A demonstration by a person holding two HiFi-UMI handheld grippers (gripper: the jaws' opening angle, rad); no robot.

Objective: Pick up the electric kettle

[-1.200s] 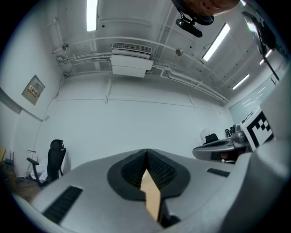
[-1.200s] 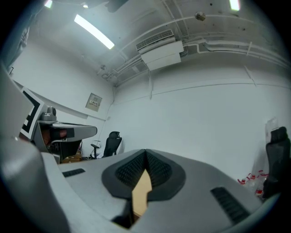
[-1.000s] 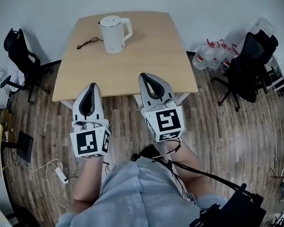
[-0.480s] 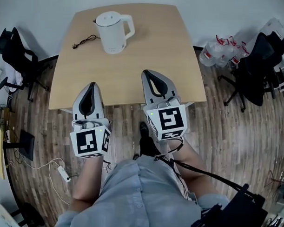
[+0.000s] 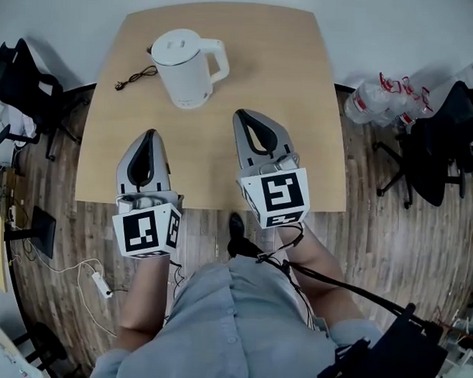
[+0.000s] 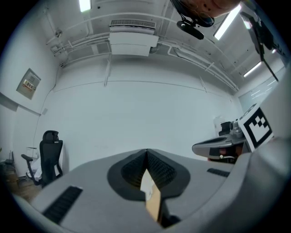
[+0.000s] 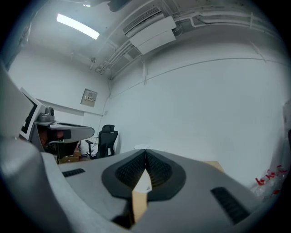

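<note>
The person's pale blue shirt (image 5: 232, 324) fills the near edge of the head view; just ahead, the left gripper (image 5: 149, 135) and the right gripper (image 5: 242, 115) are held side by side, a little apart, both pointing level over the near part of the wooden counter (image 5: 294, 86); each pair of jaws is clenched tip to tip with nothing between them; farther on, the white electric kettle (image 5: 183, 66) stands upright on the counter's far left part, handle to the right, apart from both grippers; a black cord (image 5: 136, 76) lies just left of it; black office chairs (image 5: 27, 84) and water bottles (image 5: 379, 96) flank the counter on the floor.
</note>
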